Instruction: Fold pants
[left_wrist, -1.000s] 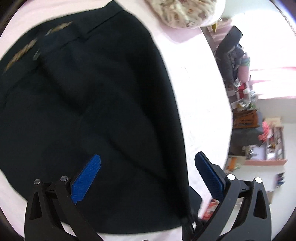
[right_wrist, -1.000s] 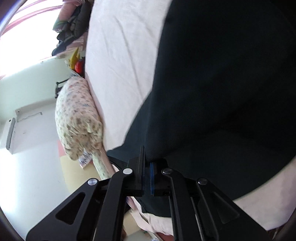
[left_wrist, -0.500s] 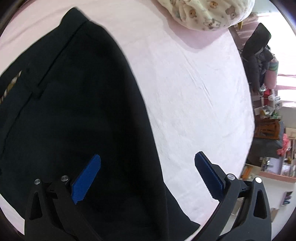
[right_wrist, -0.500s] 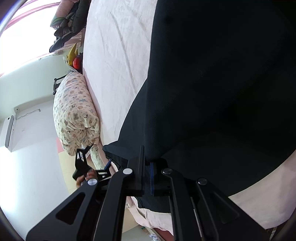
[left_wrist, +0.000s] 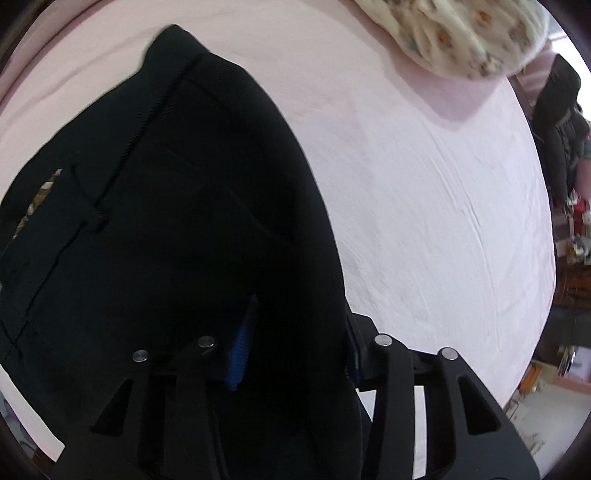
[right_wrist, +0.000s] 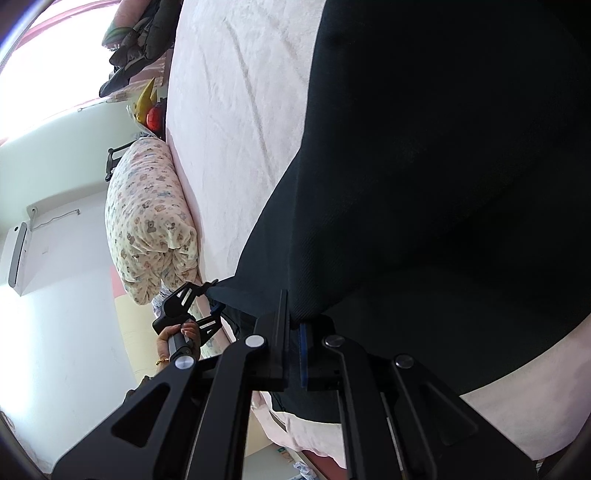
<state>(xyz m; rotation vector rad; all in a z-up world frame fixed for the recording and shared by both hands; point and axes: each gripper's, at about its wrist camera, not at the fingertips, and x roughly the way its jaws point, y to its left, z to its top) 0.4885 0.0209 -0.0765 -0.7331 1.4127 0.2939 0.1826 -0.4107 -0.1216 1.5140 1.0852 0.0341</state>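
Left wrist view: my left gripper (left_wrist: 295, 347) points steeply down at the bed, and its jaws have just been closing. A thick fold of the black pants (left_wrist: 166, 221) stands between the blue pads (left_wrist: 242, 347); the near pad lies against the cloth, while the far one is mostly hidden behind the fold, so I read this as a pinch on the pants' edge but cannot see both contacts clearly. Outward from there the pants spread up and to the left over the pink bedsheet (left_wrist: 424, 221), with the waistband (left_wrist: 162, 107) and a belt loop (left_wrist: 98, 221) towards the top left, and a patterned lining showing at the far left. A bear-print pillow (left_wrist: 461, 33) lies at the head of the bed, apart from the pants.

In the right wrist view, my right gripper (right_wrist: 293, 343) is pressed together on another edge of the pants (right_wrist: 443, 184), the cloth rising straight out of its closed jaws. Beyond it to the left I see the left gripper (right_wrist: 212, 301) at a corner of the pants, with a person's hand (right_wrist: 181, 338) around its handle. The pillow (right_wrist: 147, 221) sits beside the bedsheet (right_wrist: 240, 92), and dark clothing (right_wrist: 140, 44) is heaped near the window.
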